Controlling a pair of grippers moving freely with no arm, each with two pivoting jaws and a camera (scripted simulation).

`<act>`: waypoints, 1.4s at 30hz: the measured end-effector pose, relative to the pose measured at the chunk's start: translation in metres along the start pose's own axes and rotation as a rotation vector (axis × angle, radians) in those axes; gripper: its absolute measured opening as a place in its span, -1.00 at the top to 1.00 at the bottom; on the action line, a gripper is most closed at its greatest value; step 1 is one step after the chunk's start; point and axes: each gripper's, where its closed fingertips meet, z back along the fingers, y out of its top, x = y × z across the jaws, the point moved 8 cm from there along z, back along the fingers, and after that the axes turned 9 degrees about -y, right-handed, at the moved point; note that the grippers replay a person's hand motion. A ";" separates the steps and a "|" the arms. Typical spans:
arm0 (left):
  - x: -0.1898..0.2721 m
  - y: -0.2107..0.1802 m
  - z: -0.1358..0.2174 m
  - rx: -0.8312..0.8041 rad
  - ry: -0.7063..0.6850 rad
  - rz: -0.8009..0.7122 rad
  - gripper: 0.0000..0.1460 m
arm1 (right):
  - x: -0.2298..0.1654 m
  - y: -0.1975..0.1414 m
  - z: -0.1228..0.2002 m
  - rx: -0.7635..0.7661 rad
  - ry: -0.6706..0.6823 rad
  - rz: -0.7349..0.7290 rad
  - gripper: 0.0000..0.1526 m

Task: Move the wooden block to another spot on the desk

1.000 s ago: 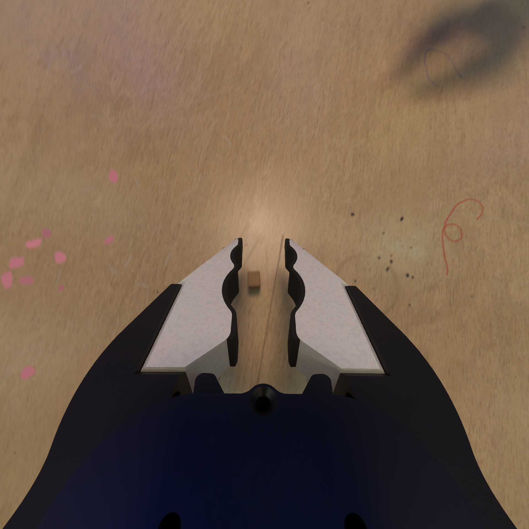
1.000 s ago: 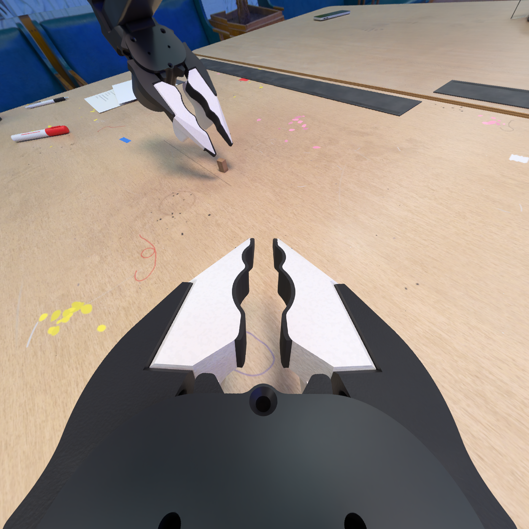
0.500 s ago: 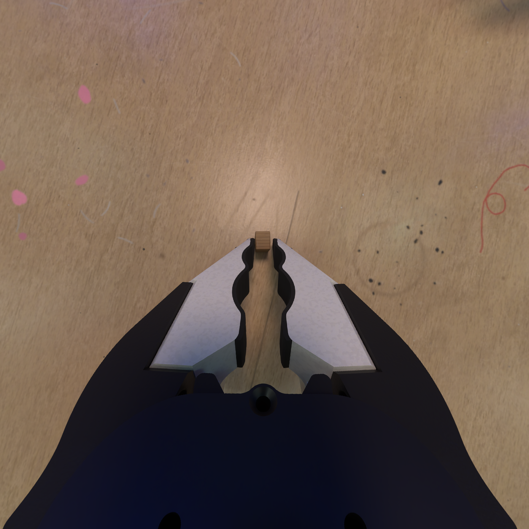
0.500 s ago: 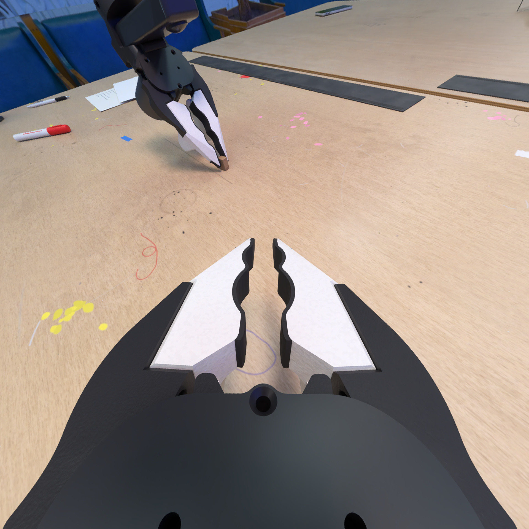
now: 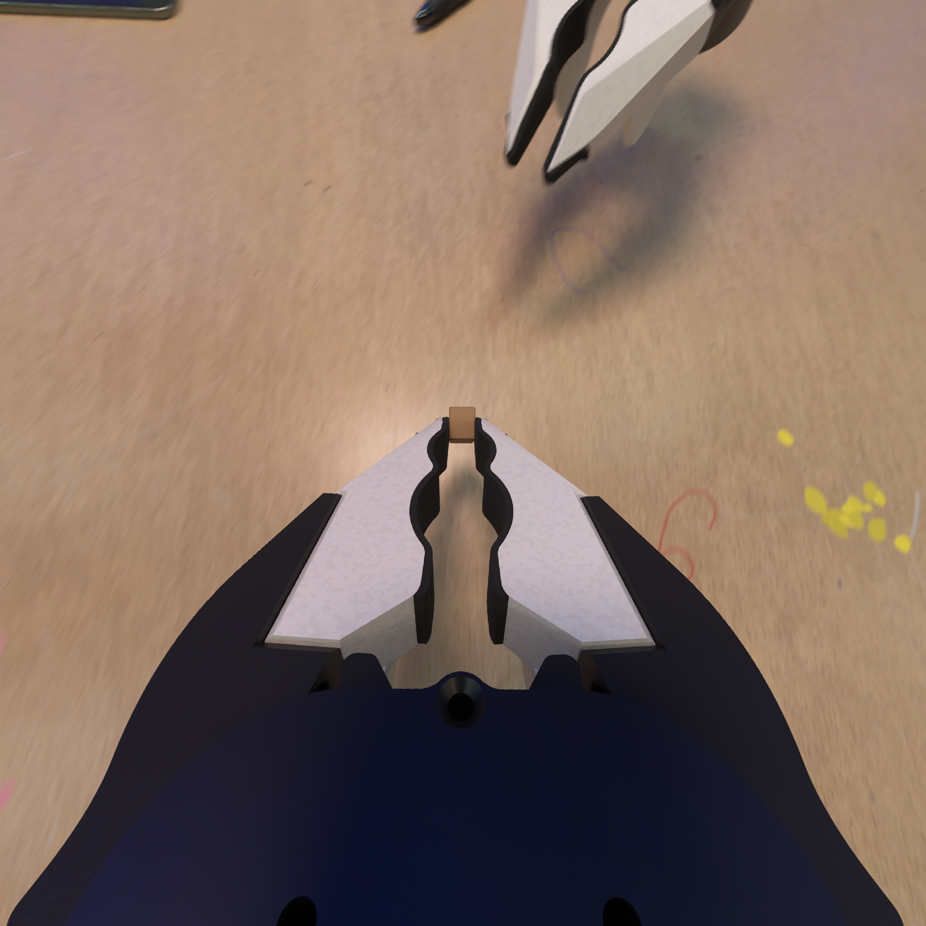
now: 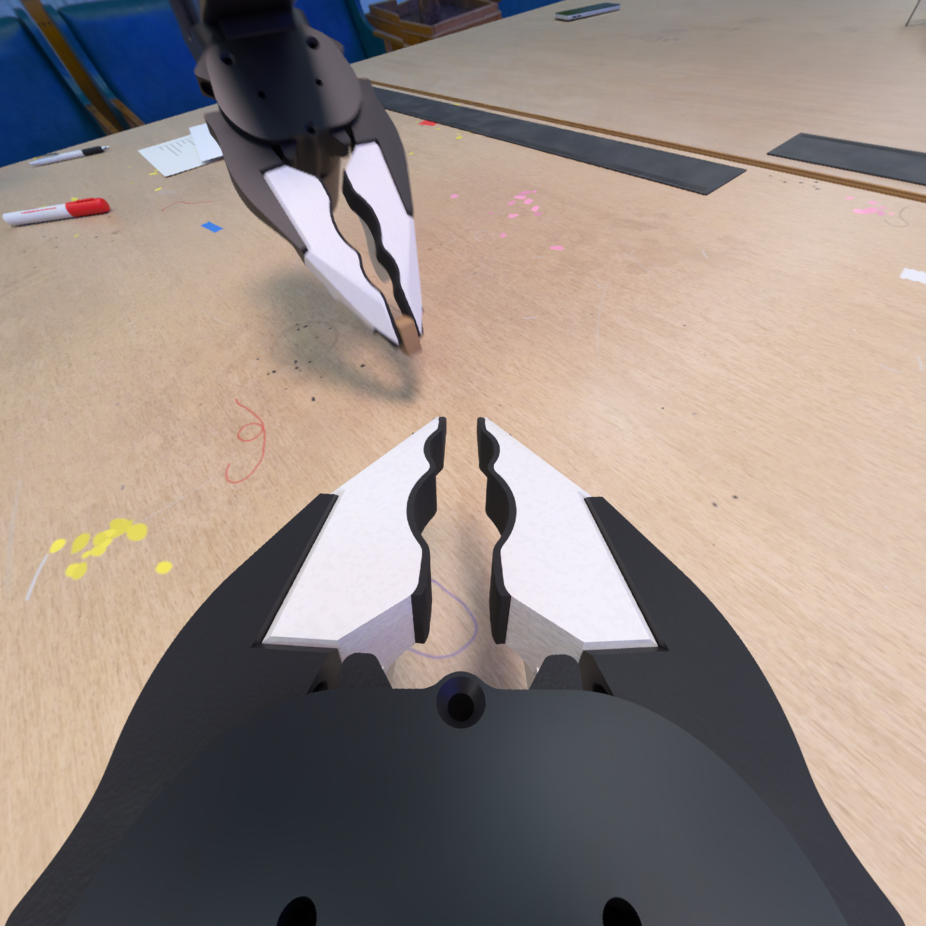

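The small wooden block [image 5: 461, 426] is pinched between the tips of my left gripper [image 5: 461, 423], which is shut on it. In the right wrist view the left gripper [image 6: 408, 334] tilts down over the desk [image 6: 651, 401], and the block [image 6: 410, 338] hangs at its tips just above the surface, with a shadow below. My right gripper [image 6: 460, 423] is empty, its jaws a narrow gap apart. It hovers over the desk nearer the front. It also shows at the top of the left wrist view [image 5: 531, 168].
A red-capped marker [image 6: 55, 211], a black pen [image 6: 70, 154] and white papers [image 6: 180, 150] lie at the far left. Black strips [image 6: 551, 143] run along the desk's far edge. Blue chairs [image 6: 75, 65] stand beyond. Yellow paint spots [image 6: 100, 543] and a red scribble [image 6: 248, 441] mark the desk.
My left gripper closed on the block, then raised it off the desk and carried it toward the right gripper. The right gripper has stayed still.
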 end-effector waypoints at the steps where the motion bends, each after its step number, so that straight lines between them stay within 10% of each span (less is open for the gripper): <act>1: -0.001 0.009 -0.014 -0.004 -0.043 -0.006 0.88 | 0.001 0.000 0.001 -0.001 -0.007 0.001 0.84; 16: 0.002 0.063 -0.119 -0.259 -0.308 -0.028 0.88 | 0.019 0.017 0.047 0.001 -0.121 0.106 0.85; 27: 0.028 0.025 -0.036 0.060 -0.193 0.050 0.65 | 0.001 -0.017 0.035 -0.201 -0.031 0.142 0.85; 42: 0.094 -0.026 -0.014 0.184 -0.104 -0.037 0.67 | -0.079 -0.013 0.019 -0.223 0.135 0.229 0.85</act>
